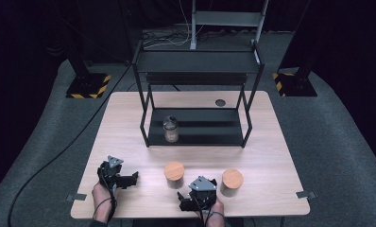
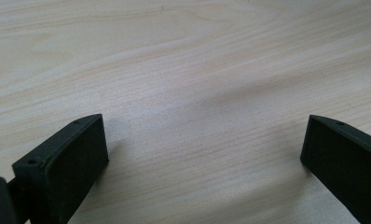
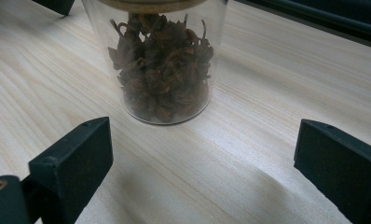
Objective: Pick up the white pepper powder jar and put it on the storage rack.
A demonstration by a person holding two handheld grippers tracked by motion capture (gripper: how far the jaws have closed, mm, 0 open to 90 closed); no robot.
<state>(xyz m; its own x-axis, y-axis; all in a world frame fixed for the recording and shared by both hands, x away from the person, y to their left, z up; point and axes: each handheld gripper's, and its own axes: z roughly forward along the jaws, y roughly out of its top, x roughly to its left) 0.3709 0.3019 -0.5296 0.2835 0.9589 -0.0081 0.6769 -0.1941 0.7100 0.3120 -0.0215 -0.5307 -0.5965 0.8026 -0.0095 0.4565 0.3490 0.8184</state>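
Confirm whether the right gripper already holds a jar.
No: the right gripper stands open, with the jar ahead of its jaws, untouched.

Light wood tabletop: black rack at 12 o'clock (jar inside), two wood-lidded jars at 6.

A two-tier rack stands at the table's twelve o'clock half, its lower shelf resting on the tabletop. A jar sits on that shelf toward its nine o'clock end. In front of the rack, at six o'clock from it, two lidded jars stand on the table well apart: the left jar and, at three o'clock from it, the right jar. The right gripper lies at the near edge between them, just at six o'clock of the gap. The left gripper rests at nine o'clock from the left jar. A round hole lies behind the rack.
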